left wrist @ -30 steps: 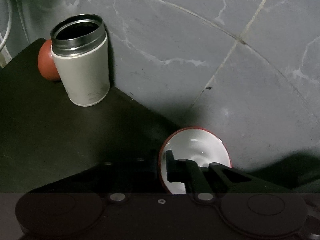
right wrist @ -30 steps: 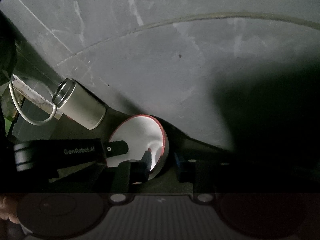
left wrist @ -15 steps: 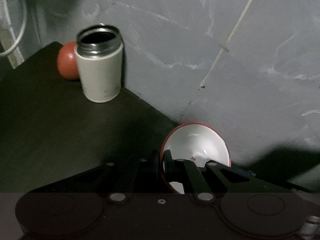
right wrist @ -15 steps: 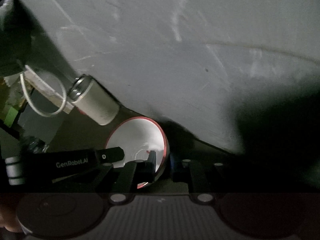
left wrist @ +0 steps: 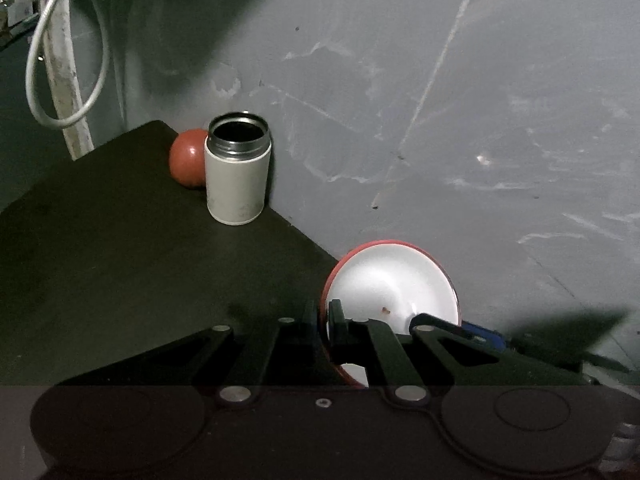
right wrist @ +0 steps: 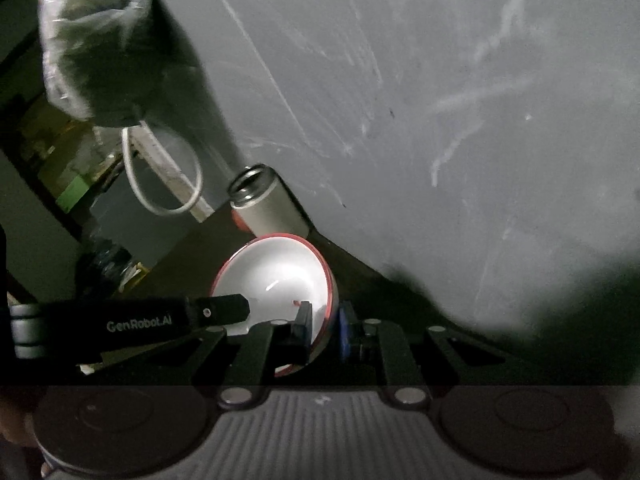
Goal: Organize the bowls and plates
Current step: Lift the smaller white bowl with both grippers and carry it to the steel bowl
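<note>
Both my left fingers (left wrist: 323, 322) and right fingers (right wrist: 325, 322) clamp the bowl (left wrist: 394, 280) rim; flask (left wrist: 238, 170) at ten o'clock on the worktop (left wrist: 100, 240).

The dark table top (left wrist: 100, 264) lies open on its left part; at its far edge a white open-mouthed metal canister (left wrist: 237, 172) and a red ball (left wrist: 187, 157) stand against the grey scratched wall (left wrist: 460, 120).

My bowl (left wrist: 394, 280) is white inside with a red rim. The cup (left wrist: 237, 176) is white, the ball (left wrist: 187, 158) red, the table (left wrist: 120, 248) black.
</note>
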